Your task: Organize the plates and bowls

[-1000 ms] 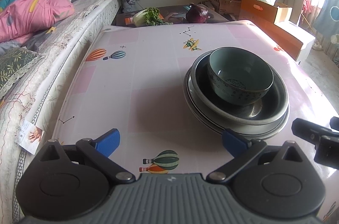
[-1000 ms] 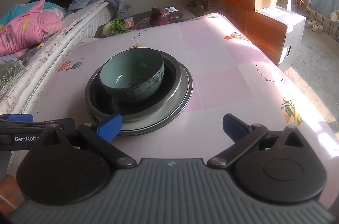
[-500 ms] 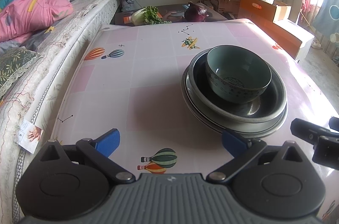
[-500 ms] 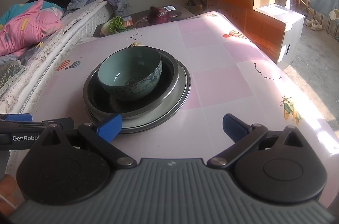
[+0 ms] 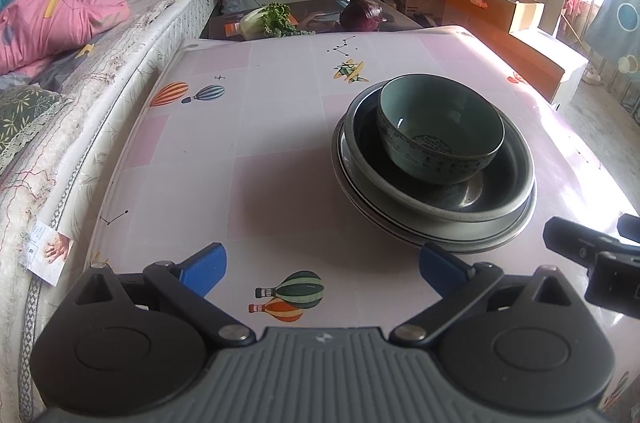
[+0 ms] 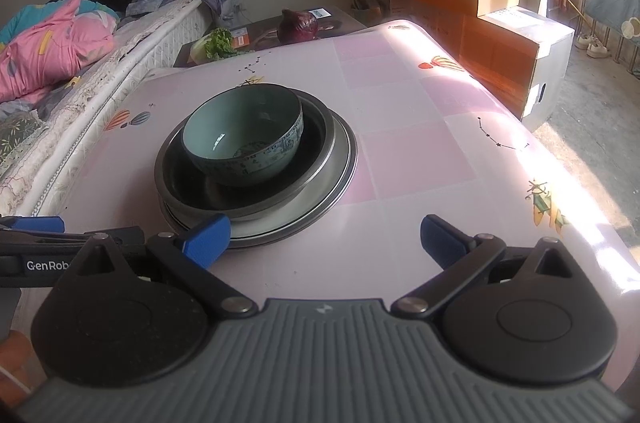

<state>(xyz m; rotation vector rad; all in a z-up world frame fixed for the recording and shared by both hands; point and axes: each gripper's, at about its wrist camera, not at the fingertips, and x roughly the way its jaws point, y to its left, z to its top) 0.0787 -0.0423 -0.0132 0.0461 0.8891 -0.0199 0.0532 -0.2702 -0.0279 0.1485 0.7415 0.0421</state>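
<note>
A teal patterned bowl (image 5: pixel 438 129) sits in a dark shallow bowl (image 5: pixel 460 195), which rests on stacked grey plates (image 5: pixel 472 237) on the pink table (image 5: pixel 260 151). The same stack shows in the right wrist view: bowl (image 6: pixel 244 135), dark bowl (image 6: pixel 280 199), plates (image 6: pixel 340 167). My left gripper (image 5: pixel 322 265) is open and empty, near the table's front, left of the stack. My right gripper (image 6: pixel 324 237) is open and empty, just right of the stack's near rim. Each gripper shows at the edge of the other's view.
A bed (image 5: pixel 80 71) with pink bedding runs along the table's left side. A low dark table behind holds a cabbage (image 5: pixel 268 19) and a purple onion (image 5: pixel 360 17). Cardboard boxes (image 6: pixel 516 47) stand to the right of the table.
Both grippers have drawn back slightly and risen a little; the stack sits a bit farther off in both views. The dishes have not moved.
</note>
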